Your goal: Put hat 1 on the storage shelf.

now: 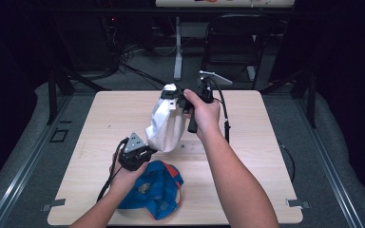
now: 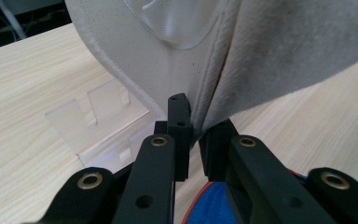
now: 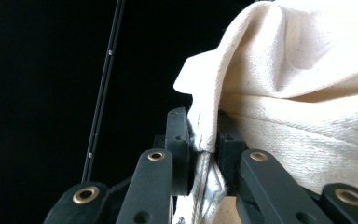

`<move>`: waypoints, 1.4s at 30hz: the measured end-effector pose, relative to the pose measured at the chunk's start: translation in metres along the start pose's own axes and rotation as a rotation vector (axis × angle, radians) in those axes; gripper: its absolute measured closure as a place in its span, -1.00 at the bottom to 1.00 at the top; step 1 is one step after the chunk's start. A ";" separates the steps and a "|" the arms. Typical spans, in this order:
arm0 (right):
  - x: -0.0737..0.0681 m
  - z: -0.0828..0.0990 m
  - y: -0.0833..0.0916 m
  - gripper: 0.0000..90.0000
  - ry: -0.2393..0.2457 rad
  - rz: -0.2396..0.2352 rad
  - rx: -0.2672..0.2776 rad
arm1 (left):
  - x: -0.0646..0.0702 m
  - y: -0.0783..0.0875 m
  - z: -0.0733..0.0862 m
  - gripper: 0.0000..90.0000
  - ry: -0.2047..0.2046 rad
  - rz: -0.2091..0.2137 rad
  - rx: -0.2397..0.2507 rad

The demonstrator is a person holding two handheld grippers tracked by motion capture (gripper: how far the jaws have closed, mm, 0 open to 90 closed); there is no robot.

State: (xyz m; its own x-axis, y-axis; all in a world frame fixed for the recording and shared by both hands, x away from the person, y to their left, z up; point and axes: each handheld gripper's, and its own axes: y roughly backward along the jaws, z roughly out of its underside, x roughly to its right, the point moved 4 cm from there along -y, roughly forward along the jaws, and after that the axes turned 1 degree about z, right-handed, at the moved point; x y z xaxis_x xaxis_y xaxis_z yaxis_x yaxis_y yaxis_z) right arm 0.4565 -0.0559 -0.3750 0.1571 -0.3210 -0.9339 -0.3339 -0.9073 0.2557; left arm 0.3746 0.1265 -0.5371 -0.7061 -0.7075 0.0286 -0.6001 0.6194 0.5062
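Note:
A white cloth cap [image 1: 165,124] hangs above the middle of the table, held between both grippers. My right gripper [image 1: 177,100] pinches its upper edge, shut on the cream fabric [image 3: 279,93]. My left gripper [image 1: 148,151] grips the cap's lower edge from below; in the left gripper view the jaws close on a fold of the white cap [image 2: 177,56]. A blue cap with orange trim [image 1: 154,187] lies on the table under my left hand, and its blue edge [image 2: 214,205] shows beneath the left jaws.
The light wooden table [image 1: 100,118] has bare surface to the left and right. A clear plastic stand [image 2: 98,121] rests on the table beyond the left gripper. Dark chairs and table legs [image 1: 177,47] stand past the far edge.

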 end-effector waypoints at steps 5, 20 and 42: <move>0.010 -0.001 0.001 0.76 -0.004 0.040 0.003 | -0.002 -0.001 0.005 0.88 0.099 -0.005 0.012; 0.038 -0.001 0.007 0.76 0.028 0.182 0.008 | -0.006 -0.008 0.015 0.88 0.132 -0.014 -0.046; 0.030 0.007 0.045 0.37 0.260 0.329 0.056 | -0.001 0.016 0.018 0.52 0.095 -0.064 -0.034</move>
State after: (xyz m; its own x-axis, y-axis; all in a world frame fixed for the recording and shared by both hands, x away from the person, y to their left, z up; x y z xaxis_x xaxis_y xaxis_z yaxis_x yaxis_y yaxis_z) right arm 0.4393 -0.1048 -0.3938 0.2604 -0.6551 -0.7093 -0.4541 -0.7314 0.5088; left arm 0.3587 0.1429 -0.5448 -0.6266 -0.7756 0.0762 -0.6287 0.5609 0.5387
